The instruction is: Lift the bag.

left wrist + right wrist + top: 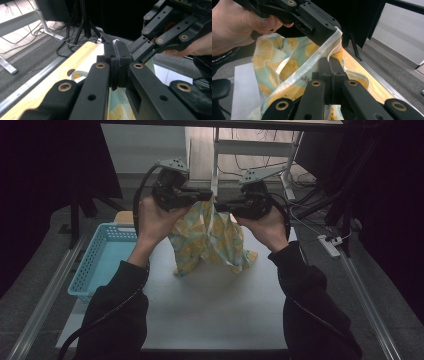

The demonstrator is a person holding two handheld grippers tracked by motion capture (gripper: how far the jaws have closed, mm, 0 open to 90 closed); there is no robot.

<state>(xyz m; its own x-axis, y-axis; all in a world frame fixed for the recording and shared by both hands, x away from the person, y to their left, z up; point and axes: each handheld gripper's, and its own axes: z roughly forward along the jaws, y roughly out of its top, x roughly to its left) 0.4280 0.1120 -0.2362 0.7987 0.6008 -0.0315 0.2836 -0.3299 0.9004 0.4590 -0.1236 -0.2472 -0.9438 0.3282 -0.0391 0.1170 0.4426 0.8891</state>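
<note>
The left gripper's jaws hide the cloth's pinched edge; a sleeve covers the basket's near corner, and the picture's bottom edge cuts both forearms

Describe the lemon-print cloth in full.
The cloth is thin, soft fabric, pale mint with yellow-orange lemon slices and a whitish band along its top edge. It hangs crumpled above the white table, lower corners resting on it. The left gripper and the right gripper are both shut on its top edge, close together. The blue basket stands apart to its left.
</note>
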